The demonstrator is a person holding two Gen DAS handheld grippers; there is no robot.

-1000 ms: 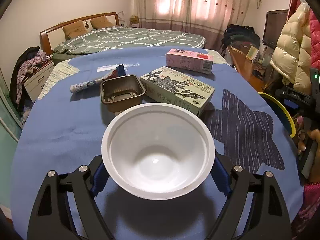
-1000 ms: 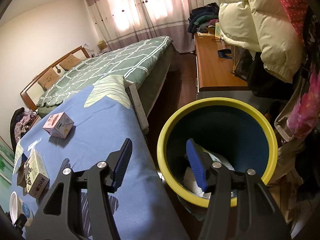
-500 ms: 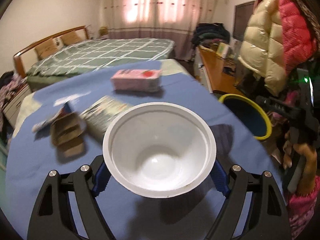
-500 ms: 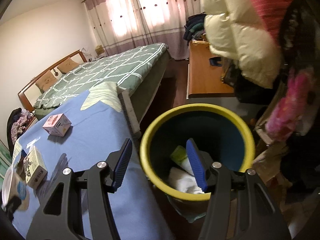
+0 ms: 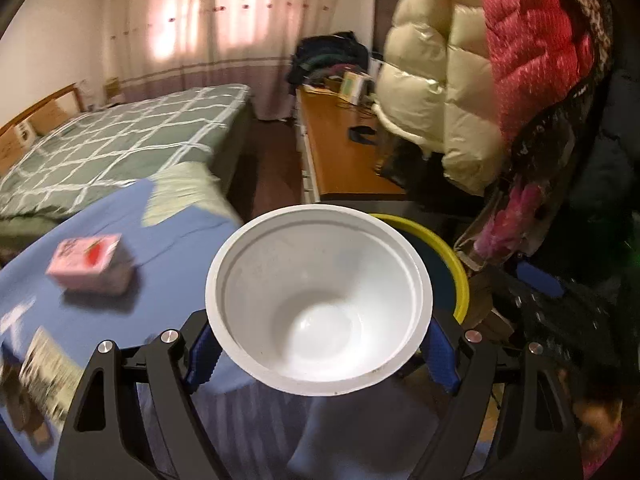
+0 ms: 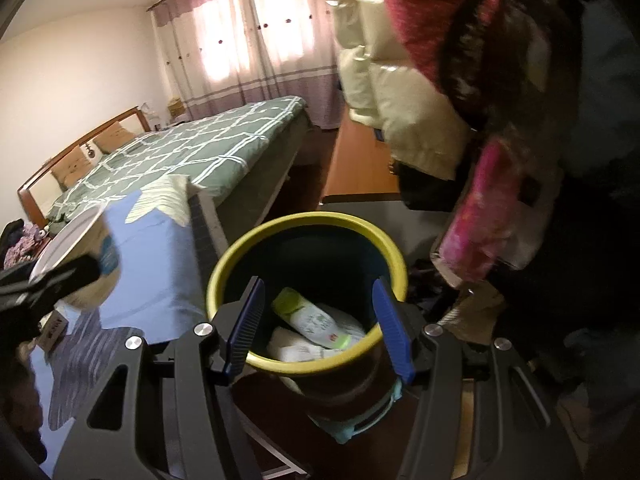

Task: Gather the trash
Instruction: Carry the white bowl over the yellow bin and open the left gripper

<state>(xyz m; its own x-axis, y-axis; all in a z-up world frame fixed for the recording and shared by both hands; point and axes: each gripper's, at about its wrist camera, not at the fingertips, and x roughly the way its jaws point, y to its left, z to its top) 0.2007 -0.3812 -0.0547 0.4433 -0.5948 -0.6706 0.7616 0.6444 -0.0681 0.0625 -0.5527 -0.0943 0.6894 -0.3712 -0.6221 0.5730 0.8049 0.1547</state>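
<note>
Two packs already lie in the yellow-rimmed bin [image 6: 308,288]; left gripper [image 5: 320,344] jaws hold a white bowl [image 5: 320,300] beside it, right gripper [image 6: 320,326] jaws empty; cartons remain.

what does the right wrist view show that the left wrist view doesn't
Only the right wrist view looks down into the bin, where a green and white packet lies on white waste, between the open, empty right gripper. Only the left wrist view shows the pink carton on the blue cloth and the bowl's bare inside. Both show the white bowl clamped in the left gripper and the yellow-rimmed bin.
</note>
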